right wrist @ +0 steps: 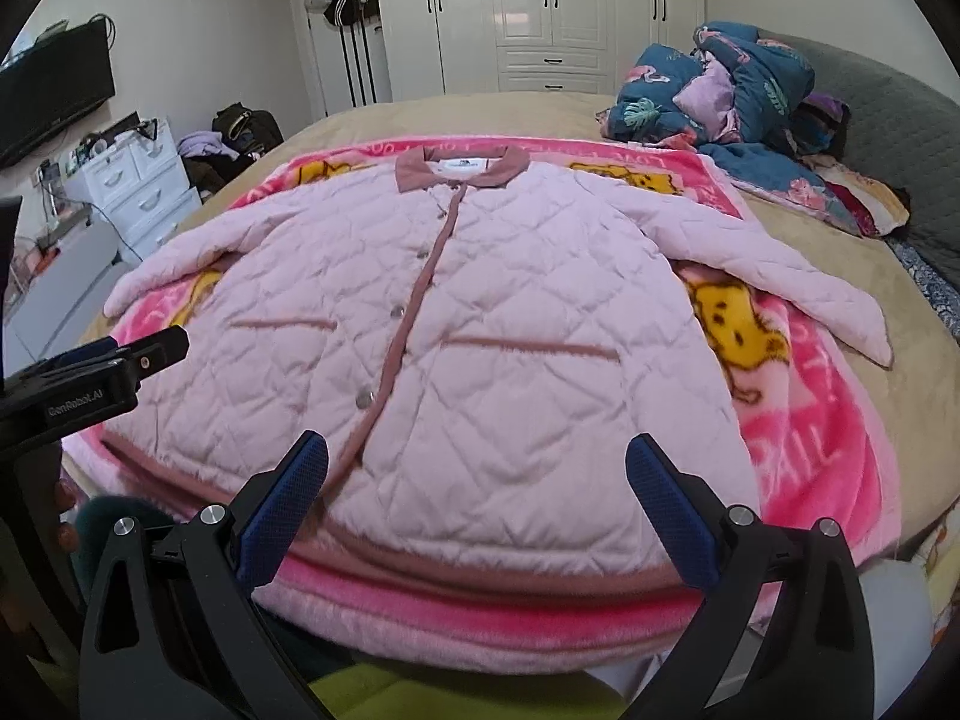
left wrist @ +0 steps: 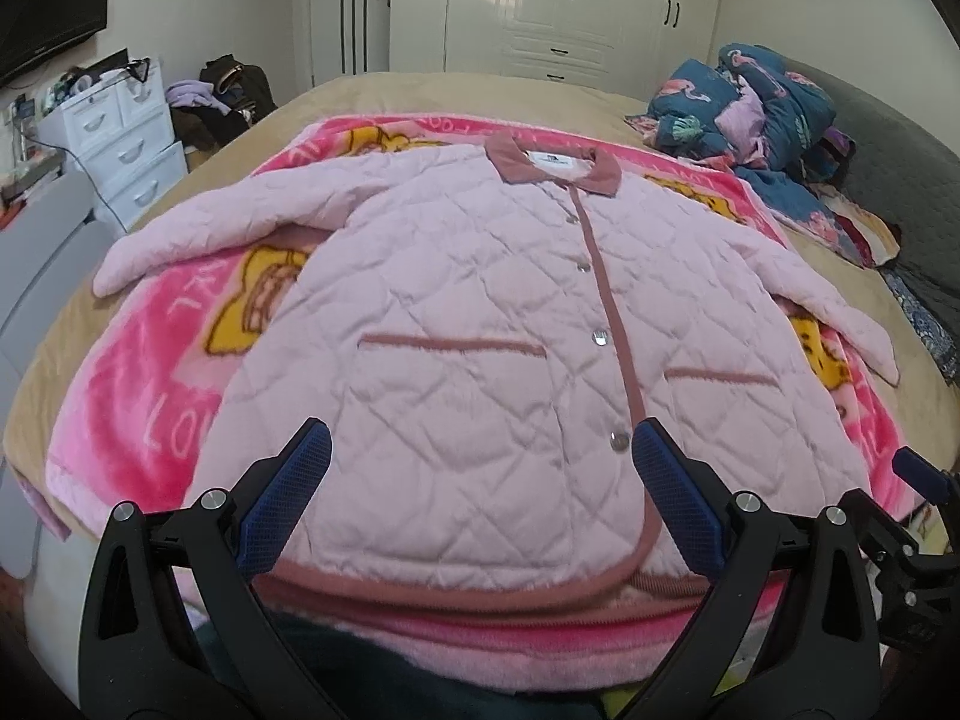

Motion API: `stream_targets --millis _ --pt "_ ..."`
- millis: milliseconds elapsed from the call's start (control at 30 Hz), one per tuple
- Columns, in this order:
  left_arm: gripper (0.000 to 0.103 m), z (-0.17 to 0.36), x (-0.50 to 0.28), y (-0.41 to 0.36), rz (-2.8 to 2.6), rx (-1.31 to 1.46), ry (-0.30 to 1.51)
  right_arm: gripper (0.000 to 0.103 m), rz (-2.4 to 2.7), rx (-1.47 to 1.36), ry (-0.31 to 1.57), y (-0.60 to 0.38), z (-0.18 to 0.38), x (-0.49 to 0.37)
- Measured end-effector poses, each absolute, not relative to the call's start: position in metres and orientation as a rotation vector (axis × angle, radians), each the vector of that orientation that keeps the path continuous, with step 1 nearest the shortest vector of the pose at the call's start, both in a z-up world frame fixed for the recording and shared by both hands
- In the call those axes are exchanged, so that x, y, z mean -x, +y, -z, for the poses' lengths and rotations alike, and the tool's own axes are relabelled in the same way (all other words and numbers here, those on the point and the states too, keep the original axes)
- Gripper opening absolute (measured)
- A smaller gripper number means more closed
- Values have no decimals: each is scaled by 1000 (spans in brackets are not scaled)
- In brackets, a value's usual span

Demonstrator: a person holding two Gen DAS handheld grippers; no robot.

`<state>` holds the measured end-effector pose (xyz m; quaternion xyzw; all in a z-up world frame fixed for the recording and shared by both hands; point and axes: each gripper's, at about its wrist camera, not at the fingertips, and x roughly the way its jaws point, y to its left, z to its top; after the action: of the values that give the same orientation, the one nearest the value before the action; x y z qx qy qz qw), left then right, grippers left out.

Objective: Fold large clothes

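2 grippers hang just above the near hem of the pink quilted jacket (left wrist: 456,324), and both have their blue fingers spread wide with nothing between them. The left gripper (left wrist: 480,480) points at the left half, the right gripper (right wrist: 477,480) at the right half. The jacket lies flat and buttoned on a pink blanket (left wrist: 132,408) on the bed (right wrist: 936,408), collar at the far end, both sleeves spread out to the sides. No fold is made yet. The jacket is thick and puffy, so a small pinch may slip off. A deep pinch may grab the blanket too and drag it along. The far sleeves may flop back open. Uneven pulls may make a crooked fold.
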<state>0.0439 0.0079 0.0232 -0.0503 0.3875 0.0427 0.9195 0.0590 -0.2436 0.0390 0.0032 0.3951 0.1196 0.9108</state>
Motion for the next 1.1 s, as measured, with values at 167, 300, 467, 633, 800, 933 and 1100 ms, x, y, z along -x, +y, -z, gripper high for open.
stream_targets --millis 167,300,467,633,800,933,1100 --pt "94 -34 -63 15 -94 120 780 99 -224 -12 804 -244 -48 -86" --pt "94 -42 -80 16 -103 119 770 99 -215 -19 796 -246 -53 -105" --pt "94 -51 -103 14 -100 124 763 99 -203 -36 775 -251 -60 -130" --pt "94 -54 -130 9 -90 131 773 99 -190 -55 784 -257 -58 -155" --pt "94 -52 -157 1 -72 139 796 99 -181 -82 800 -266 -54 -181" --pt "94 -46 -179 -9 -59 126 817 99 -156 -96 807 -275 -47 -204" --pt "94 -37 -204 -23 -47 103 843 99 -114 -122 829 -292 -35 -231"
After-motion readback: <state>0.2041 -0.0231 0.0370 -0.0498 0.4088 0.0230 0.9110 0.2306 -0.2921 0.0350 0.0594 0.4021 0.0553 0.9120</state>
